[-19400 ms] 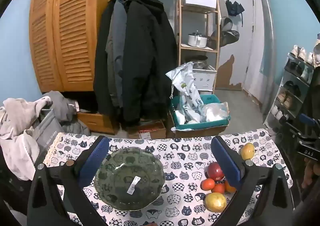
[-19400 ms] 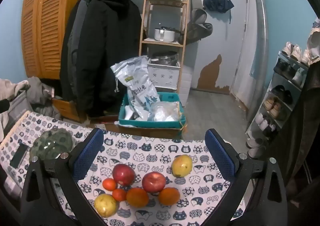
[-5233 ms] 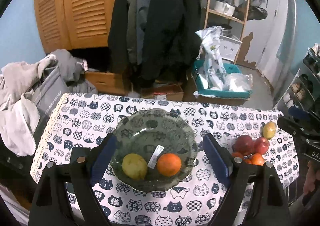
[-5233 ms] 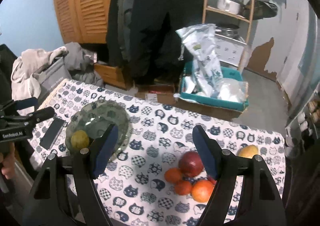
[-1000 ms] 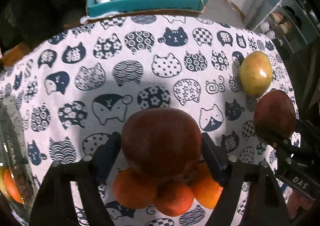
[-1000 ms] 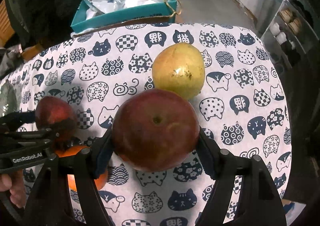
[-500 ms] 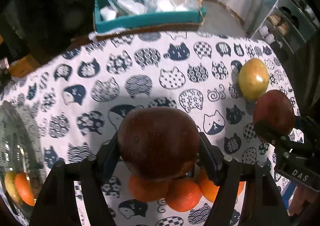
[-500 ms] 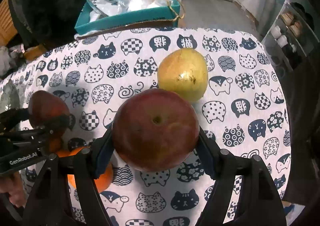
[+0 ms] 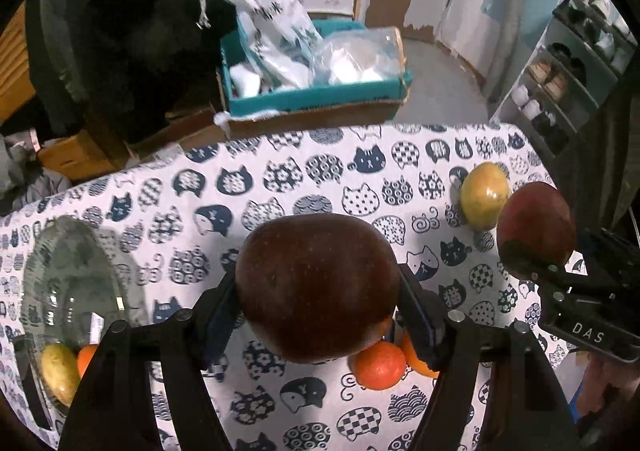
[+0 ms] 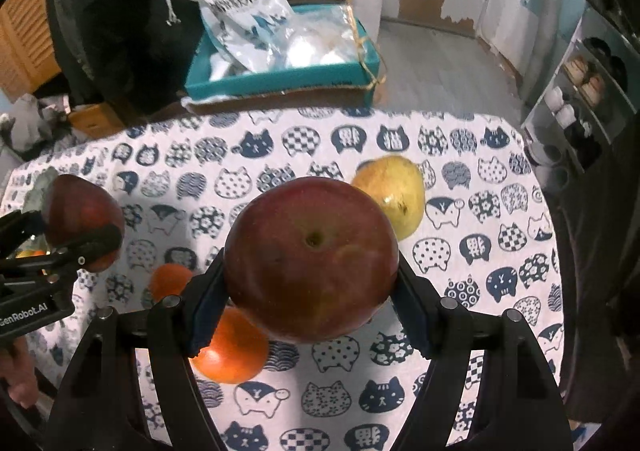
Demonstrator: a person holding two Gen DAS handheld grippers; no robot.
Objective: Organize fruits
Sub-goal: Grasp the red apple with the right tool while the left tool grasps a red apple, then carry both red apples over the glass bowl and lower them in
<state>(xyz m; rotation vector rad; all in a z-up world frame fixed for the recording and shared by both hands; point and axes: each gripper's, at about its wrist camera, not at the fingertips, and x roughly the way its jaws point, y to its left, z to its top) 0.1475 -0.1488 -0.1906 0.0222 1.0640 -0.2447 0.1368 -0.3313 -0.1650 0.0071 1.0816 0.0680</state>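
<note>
You are holding two items aloft at once. In the left wrist view the left gripper point(image 9: 318, 303) is clamping a dark red apple point(image 9: 318, 287) at frame centre, blue pads pressing on its widest flanks; in the right wrist view the right gripper point(image 10: 310, 293) is clamping a second red apple point(image 10: 312, 259), stem dimple facing the camera. Each apple is sitting above the cat-print tablecloth point(image 9: 288, 179), not touching it. Handling, as a judgement: both are looking firm, smooth-skinned and fairly heavy for a two-pad hold, so they are likely to roll or slip if the pads drift off the equator; keep squeezing across the broadest girth, and gently, since the skin bruises. Remaining stock is lying as follows: a yellow-green pear point(image 10: 390, 201) right of centre in the right view, just behind the held apple; oranges point(image 10: 230, 345) low in the frame, partly hidden by the apple and the left pad. The glass bowl point(image 9: 60, 275) is sitting at the lower left edge of the left view, already holding a yellow fruit point(image 9: 60, 373) and an orange piece; it is looking like the destination for both apples.
</note>
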